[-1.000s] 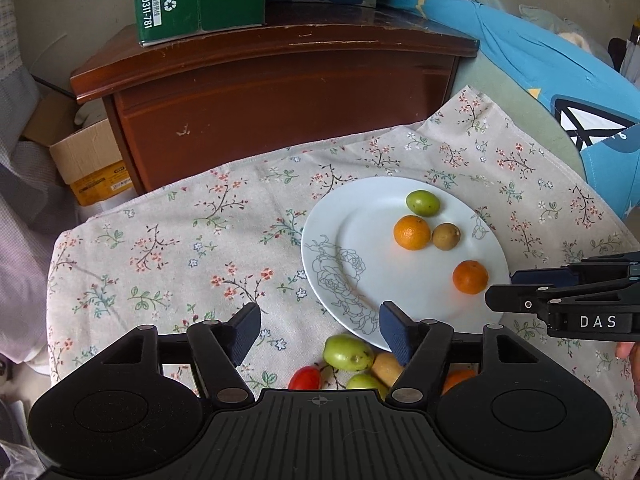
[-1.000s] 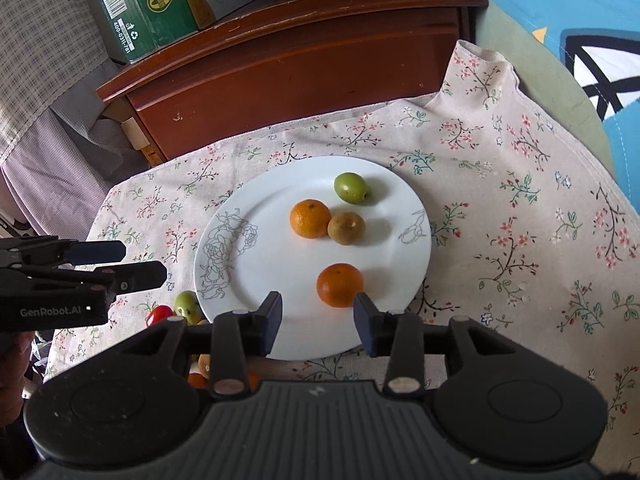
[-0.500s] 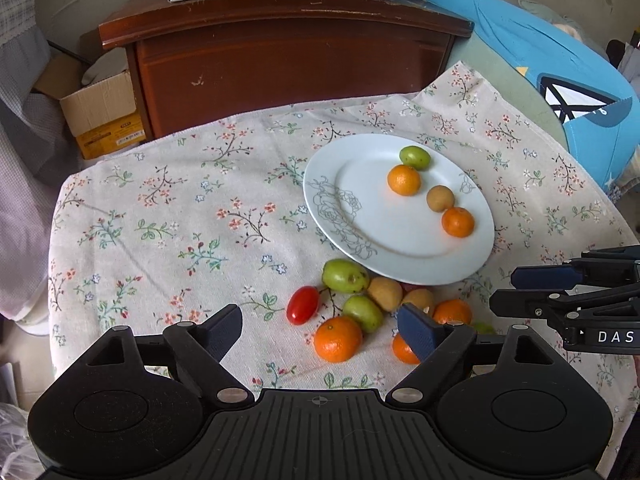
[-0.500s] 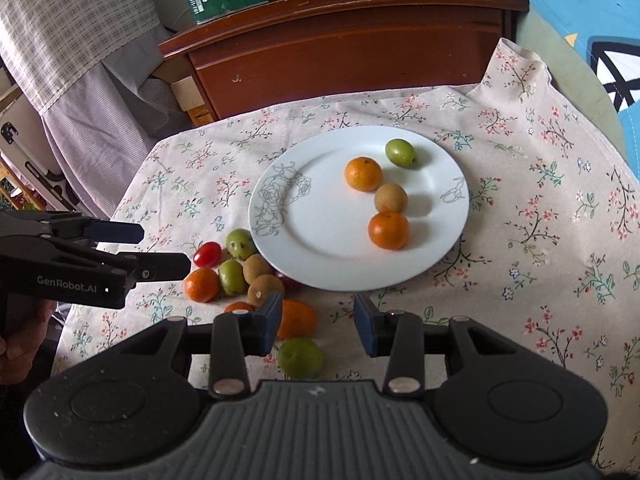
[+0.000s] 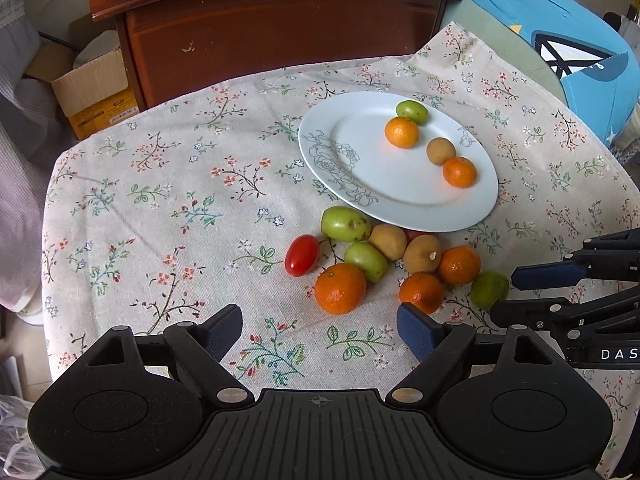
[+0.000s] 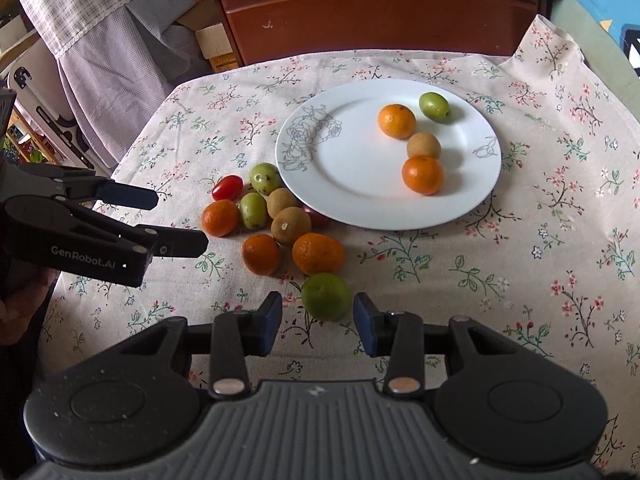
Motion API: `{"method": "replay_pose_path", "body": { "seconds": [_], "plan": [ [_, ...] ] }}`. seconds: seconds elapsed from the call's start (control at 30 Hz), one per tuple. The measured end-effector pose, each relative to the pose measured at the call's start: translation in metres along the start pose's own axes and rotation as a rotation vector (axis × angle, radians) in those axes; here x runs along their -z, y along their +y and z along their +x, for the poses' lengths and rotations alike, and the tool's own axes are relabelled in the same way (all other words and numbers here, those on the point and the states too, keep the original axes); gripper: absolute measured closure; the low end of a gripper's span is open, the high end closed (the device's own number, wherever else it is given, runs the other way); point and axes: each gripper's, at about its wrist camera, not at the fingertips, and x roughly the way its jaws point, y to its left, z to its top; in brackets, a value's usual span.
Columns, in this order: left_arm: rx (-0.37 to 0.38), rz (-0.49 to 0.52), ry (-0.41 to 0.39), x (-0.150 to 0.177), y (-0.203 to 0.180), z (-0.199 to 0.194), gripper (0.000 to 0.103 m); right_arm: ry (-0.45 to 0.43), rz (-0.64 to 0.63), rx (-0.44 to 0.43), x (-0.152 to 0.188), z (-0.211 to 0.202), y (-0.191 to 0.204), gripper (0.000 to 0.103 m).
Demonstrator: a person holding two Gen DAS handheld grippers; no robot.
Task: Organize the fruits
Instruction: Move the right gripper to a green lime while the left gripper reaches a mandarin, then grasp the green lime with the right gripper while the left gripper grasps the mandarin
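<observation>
A white plate (image 5: 372, 168) (image 6: 352, 168) on the floral cloth holds two oranges, a green fruit and a brown fruit. A heap of loose fruit (image 5: 376, 256) (image 6: 276, 216) lies on the cloth in front of it: oranges, green and brown fruits, a red tomato (image 5: 302, 255). My right gripper (image 6: 318, 318) is open, its jaws either side of a green fruit (image 6: 326, 296) at the heap's near edge, not touching it. My left gripper (image 5: 320, 330) is open and empty, just short of an orange (image 5: 340, 288).
A dark wooden cabinet (image 5: 280, 24) stands behind the table. A cardboard box (image 5: 92, 92) sits on the floor at the left. A blue cushion (image 5: 560, 32) lies at the right. Checked fabric (image 6: 100, 20) hangs at the left in the right wrist view.
Both grippers have pulled back from the plate toward the table's near side. The loose fruit heap has come into view, and the right jaws now flank the green fruit.
</observation>
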Motion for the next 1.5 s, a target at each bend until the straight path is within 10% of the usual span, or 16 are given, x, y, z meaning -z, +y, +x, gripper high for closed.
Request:
{"method": "replay_pose_path", "body": {
  "seconds": [0.3,0.97,1.5],
  "plan": [
    [0.013,-0.016,-0.009,-0.003,-0.001,0.012,0.020,0.008,-0.008,0.007,0.001,0.006,0.002,0.063],
    [0.033,0.019,-0.013,-0.007,-0.009,0.030,0.073,0.013,-0.009,0.028,0.000,0.012,0.001,0.074],
    [0.011,0.020,-0.098,-0.014,-0.008,-0.003,0.074,-0.096,0.028,-0.014,-0.013,-0.011,-0.005,0.075]
  ]
}}
